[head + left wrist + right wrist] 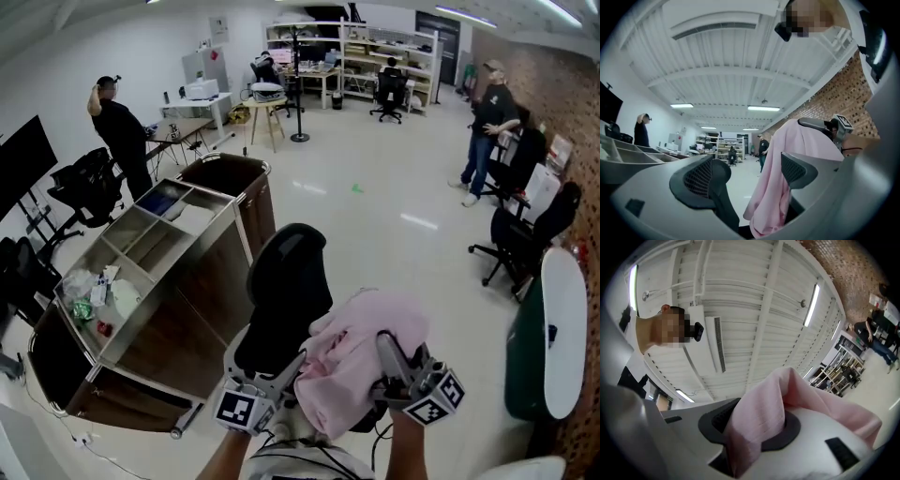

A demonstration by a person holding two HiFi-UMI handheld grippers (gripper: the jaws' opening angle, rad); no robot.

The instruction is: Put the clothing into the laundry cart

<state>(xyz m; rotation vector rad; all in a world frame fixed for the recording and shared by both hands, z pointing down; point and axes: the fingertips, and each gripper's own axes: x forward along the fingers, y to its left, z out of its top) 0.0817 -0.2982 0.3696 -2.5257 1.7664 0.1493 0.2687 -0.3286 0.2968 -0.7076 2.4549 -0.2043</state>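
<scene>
Clothing (352, 361), a pink piece, is pinched in the right gripper (386, 345). In the right gripper view its jaws are pressed together on a fold of the cloth (759, 418), which bunches up above them and trails off to one side over the gripper (754, 427). The left gripper (281, 375) has its jaws wide apart and grips nothing. In its own view the clothing (787, 154) hangs just past its right jaw, draped down from the right gripper (825, 126), while a black chair (717, 187) back shows past the left jaw; the gap between the jaws (749, 172) looks onto open floor. In the head view the cart (225, 202) stands ahead and left of both jaws, beyond the chair (286, 281).
</scene>
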